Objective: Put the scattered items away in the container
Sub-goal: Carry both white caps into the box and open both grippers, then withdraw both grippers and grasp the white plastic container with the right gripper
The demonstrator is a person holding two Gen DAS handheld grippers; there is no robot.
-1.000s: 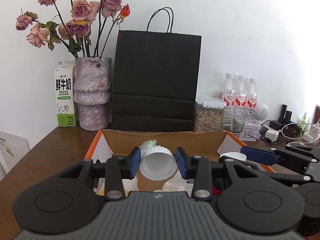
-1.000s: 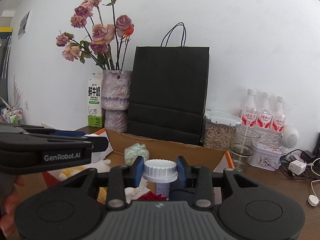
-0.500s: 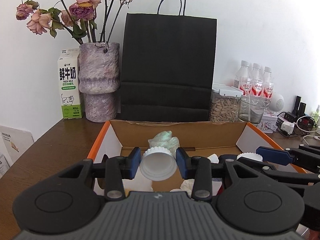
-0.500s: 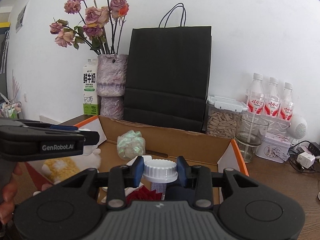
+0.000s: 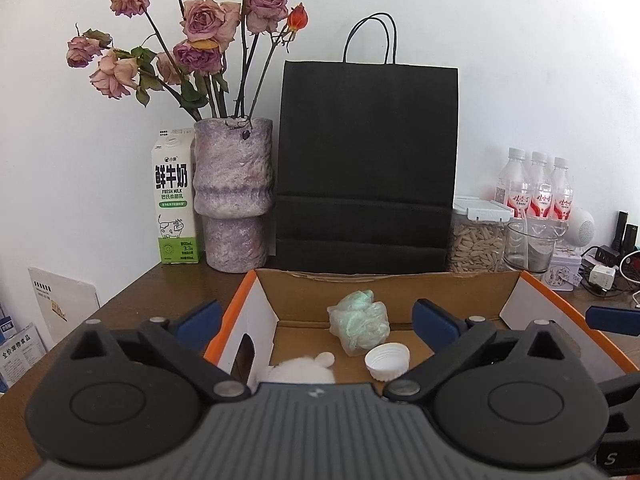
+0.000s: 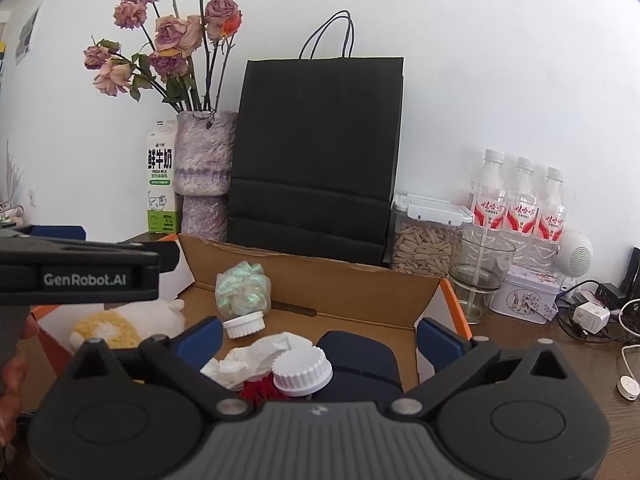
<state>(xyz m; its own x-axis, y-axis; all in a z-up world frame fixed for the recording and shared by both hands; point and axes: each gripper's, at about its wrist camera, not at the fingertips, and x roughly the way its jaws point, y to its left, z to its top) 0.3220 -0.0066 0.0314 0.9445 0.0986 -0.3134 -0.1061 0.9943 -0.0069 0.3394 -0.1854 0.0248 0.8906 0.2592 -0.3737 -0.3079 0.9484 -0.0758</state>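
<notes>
A lived-in home corner: wilted roses in a vase (image 5: pixel 232 196), milk carton (image 5: pixel 174 200), water bottles (image 5: pixel 538 192) and chargers (image 6: pixel 590 316) crowd the far wall.

Colour rundown: the cardboard box (image 5: pixel 400 280) is plain brown inside with orange edges and white flaps. In it sit a pale mint-green crumpled wad (image 5: pixel 359 326), a white ribbed cap (image 5: pixel 387 361), another white ribbed lid (image 6: pixel 303 372), a fluffy white plush with a yellow patch (image 6: pixel 120 326), white tissue (image 6: pixel 256 354), something red and fuzzy (image 6: pixel 258 391) and a navy pouch (image 6: pixel 360 358). Behind: a matte black paper bag (image 5: pixel 366 168), a mottled purple-grey vase (image 5: pixel 234 200) with faded pink roses (image 5: pixel 204 20), and a white milk carton (image 5: pixel 174 200) with a green base and a cow drawing. Both grippers are black with blue pads (image 5: pixel 434 322).
</notes>
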